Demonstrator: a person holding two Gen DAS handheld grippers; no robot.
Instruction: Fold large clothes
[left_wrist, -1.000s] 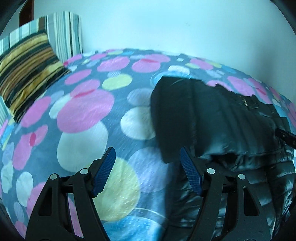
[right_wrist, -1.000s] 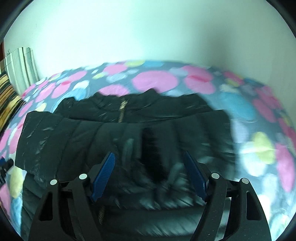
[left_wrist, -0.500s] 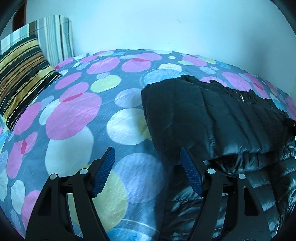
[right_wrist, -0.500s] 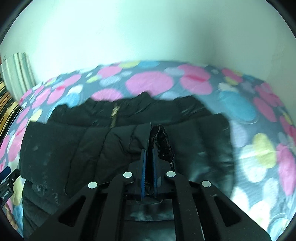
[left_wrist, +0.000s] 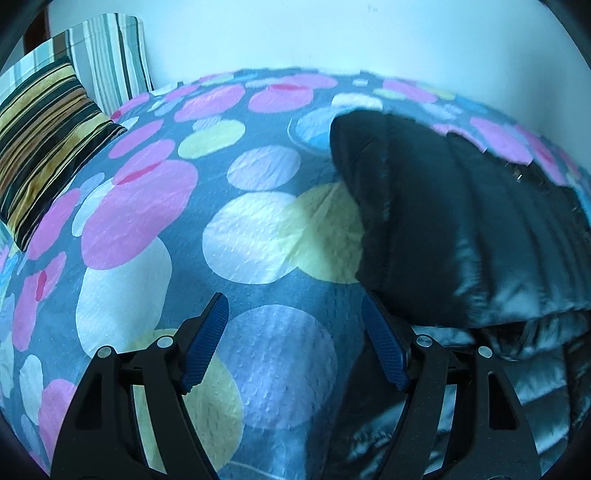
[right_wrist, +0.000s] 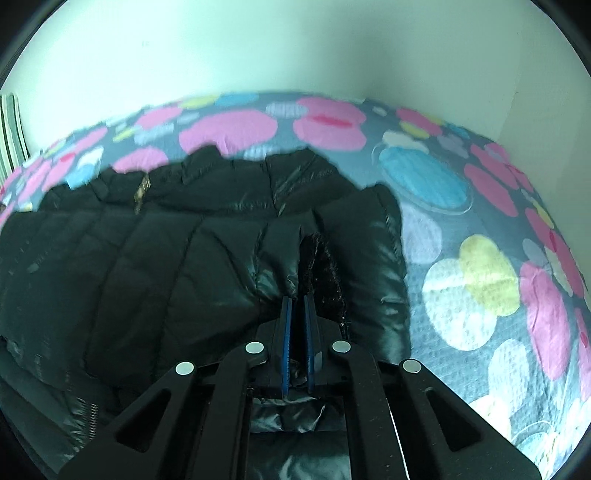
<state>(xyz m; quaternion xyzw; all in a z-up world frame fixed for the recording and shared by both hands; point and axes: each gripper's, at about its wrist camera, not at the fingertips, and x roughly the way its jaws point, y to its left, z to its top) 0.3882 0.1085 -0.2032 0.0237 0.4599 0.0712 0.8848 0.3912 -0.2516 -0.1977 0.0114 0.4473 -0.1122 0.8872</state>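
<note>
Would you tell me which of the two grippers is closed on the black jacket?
The right gripper: its jaws pinch a fold of the black jacket. The left gripper stands open over the bedspread.

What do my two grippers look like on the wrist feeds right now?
Both match. The left gripper has black plastic arms with cut-out windows, round silver rivets at the joints, and fingers faced with ribbed blue pads. The right gripper has the same black linkage, four silver rivets in a row, and narrow blue pads. No cables, markings, sleeves or hands show in either view.

Right hand-held gripper (right_wrist: 297, 301) clamping black jacket (right_wrist: 177, 266), dotted bedspread (right_wrist: 480, 280)
</note>
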